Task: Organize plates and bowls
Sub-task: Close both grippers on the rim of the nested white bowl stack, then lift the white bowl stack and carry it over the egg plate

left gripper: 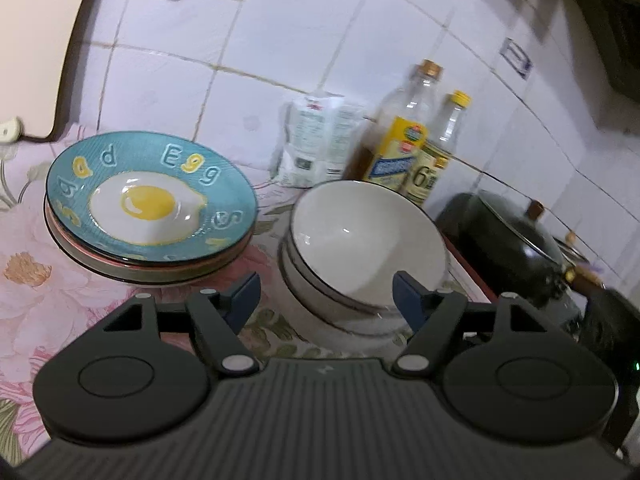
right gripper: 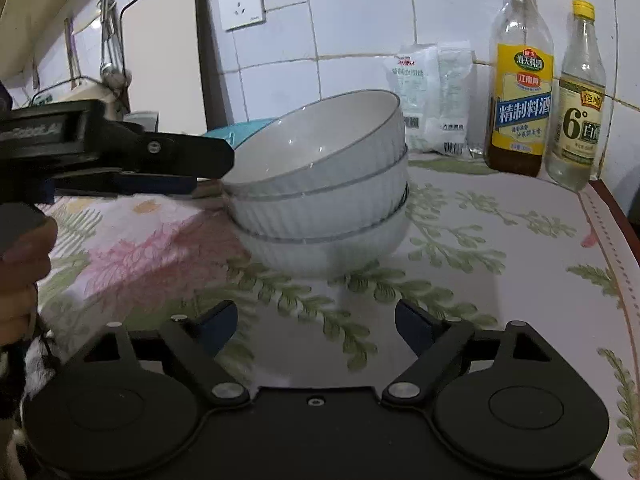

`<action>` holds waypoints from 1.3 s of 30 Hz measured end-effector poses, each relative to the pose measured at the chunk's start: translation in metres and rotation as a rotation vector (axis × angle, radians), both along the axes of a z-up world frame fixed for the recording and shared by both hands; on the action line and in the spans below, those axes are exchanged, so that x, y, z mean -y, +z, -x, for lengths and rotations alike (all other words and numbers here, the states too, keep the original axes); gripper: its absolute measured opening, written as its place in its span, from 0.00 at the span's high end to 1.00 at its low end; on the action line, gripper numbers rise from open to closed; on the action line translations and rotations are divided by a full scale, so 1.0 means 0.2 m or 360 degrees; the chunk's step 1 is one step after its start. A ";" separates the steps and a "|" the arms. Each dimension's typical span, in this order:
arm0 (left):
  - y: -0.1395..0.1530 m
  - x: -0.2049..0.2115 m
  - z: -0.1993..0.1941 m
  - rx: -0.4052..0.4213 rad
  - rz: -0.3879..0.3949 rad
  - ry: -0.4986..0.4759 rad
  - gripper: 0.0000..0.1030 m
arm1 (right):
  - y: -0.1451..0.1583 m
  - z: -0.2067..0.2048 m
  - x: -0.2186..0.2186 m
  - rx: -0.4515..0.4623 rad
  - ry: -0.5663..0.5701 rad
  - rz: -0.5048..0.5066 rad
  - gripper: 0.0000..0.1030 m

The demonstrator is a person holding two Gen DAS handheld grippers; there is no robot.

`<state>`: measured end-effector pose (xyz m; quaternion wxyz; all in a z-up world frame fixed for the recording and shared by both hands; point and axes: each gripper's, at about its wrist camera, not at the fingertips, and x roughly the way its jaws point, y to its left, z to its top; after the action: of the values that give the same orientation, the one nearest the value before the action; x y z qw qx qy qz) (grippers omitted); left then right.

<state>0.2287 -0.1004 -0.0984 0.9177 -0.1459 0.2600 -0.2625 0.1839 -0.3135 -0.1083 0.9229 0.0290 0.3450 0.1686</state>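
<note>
White ribbed bowls [right gripper: 320, 196], three stacked, sit mid-counter on the floral cloth [right gripper: 500, 240]. The top bowl is tilted, not seated flat in the one below.

Plates [left gripper: 150, 208] are stacked left of the bowls and close to them but apart. The top plate is teal with a fried-egg print; the right wrist view shows only a teal sliver of it behind the bowls.

Left gripper [left gripper: 326, 300]: jaws spread, nothing between them, hovering just near-side of the bowl stack. The right wrist view shows it from the side at [right gripper: 192, 168], its tip right at the left rim of the top bowl; I cannot tell whether it touches.

Right gripper [right gripper: 316, 324]: jaws spread, empty, low over the cloth, near side of the bowls with a clear gap.

Around:
- Two bottles far right of the bowls by the tiled wall: a yellow-label one [right gripper: 520, 92] with dark liquid at the bottom and a clear one [right gripper: 580, 108] just right of it.
- White bags [right gripper: 434, 100] lean on the wall just behind the bowls, left of the bottles.
- Black lidded pot [left gripper: 508, 244] right of the bowls, beyond the counter edge.
- Wall socket [right gripper: 241, 0] and a white board [right gripper: 164, 56] stand far left.

Between either gripper and the bowls there is only cloth. Bags and bottles crowd the far side, plates the left.
</note>
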 end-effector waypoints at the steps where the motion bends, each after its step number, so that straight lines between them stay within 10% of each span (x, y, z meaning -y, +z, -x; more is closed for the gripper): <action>1: 0.00 0.00 -0.03 -0.0031 0.0013 0.0016 0.30 | 0.00 -0.02 0.00 -0.0005 0.0006 -0.0004 0.13; 12: -0.17 0.03 -0.33 -0.0531 0.0206 0.0048 0.33 | -0.01 -0.16 -0.08 0.0130 0.0058 0.0181 0.00; 20: -0.21 0.04 -0.38 -0.0572 0.0277 0.0025 0.54 | -0.03 -0.26 -0.09 0.0101 0.0146 0.0176 0.00; 39: -0.14 0.05 -0.23 -0.0515 0.0189 -0.0018 0.56 | 0.01 -0.12 -0.10 0.0111 0.0125 0.0066 0.00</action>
<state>0.2747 -0.1098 -0.1273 0.8521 -0.2388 0.3893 -0.2557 0.2083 -0.2927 -0.1057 0.9274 -0.0096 0.3171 0.1984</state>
